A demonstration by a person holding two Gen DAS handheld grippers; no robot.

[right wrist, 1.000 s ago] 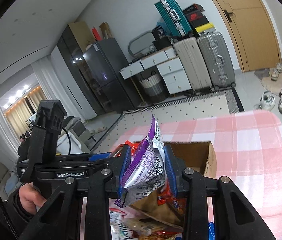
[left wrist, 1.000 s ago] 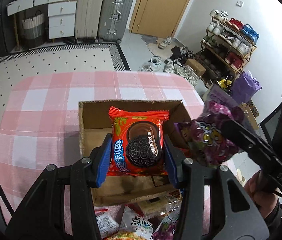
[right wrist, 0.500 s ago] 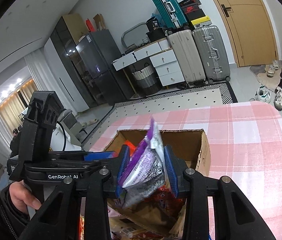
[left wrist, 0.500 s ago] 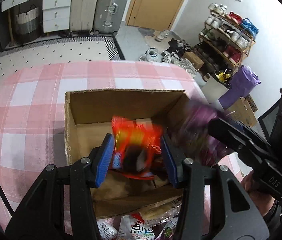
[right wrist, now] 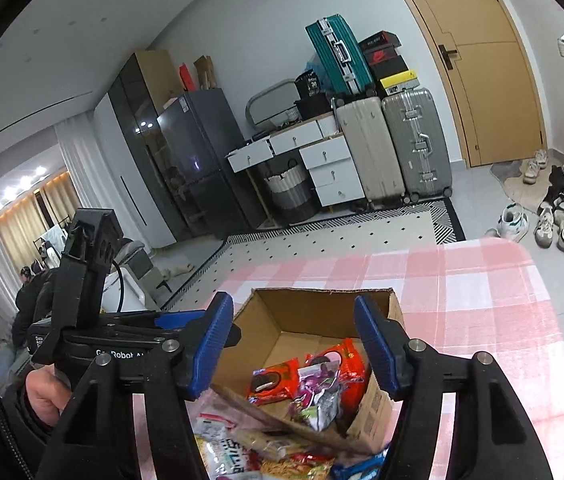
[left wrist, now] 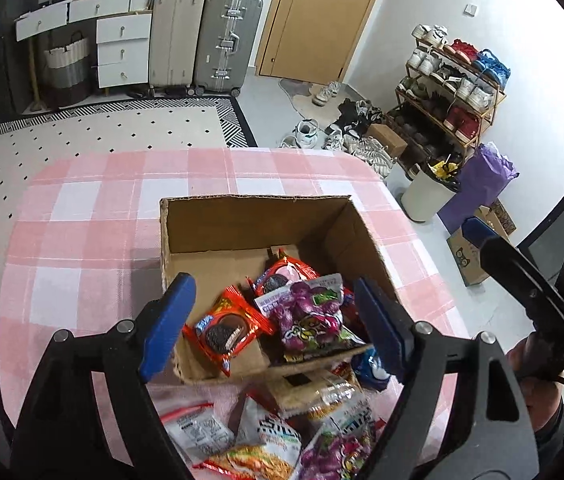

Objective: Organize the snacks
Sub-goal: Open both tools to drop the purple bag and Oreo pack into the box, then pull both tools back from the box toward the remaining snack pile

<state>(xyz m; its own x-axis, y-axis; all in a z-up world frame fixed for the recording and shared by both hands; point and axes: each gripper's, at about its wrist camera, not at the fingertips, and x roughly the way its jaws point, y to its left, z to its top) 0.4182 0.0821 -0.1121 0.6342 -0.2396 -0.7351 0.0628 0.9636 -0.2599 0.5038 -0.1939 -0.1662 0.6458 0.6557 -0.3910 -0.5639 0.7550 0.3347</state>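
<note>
An open cardboard box [left wrist: 241,220] [right wrist: 322,300] stands on the pink checked tablecloth. Inside lie a red Oreo packet [left wrist: 227,330] [right wrist: 273,384], a second red cookie packet [left wrist: 282,276] [right wrist: 342,360] and a purple grape snack bag [left wrist: 314,320] [right wrist: 318,392]. My left gripper [left wrist: 271,328] is open and empty above the box's near edge. My right gripper [right wrist: 296,346] is open and empty above the box; it also shows at the right of the left wrist view [left wrist: 522,280].
Several loose snack packets [left wrist: 282,432] [right wrist: 257,452] lie on the table in front of the box, near the front edge. The tablecloth [left wrist: 81,220] stretches left and beyond the box. Suitcases [left wrist: 201,36], drawers and a shoe rack [left wrist: 450,80] stand beyond on the floor.
Both grippers opened. The red Oreo packet dropped from my left gripper and the purple bag from my right gripper; both now lie in the box. Both grippers have pulled back.
</note>
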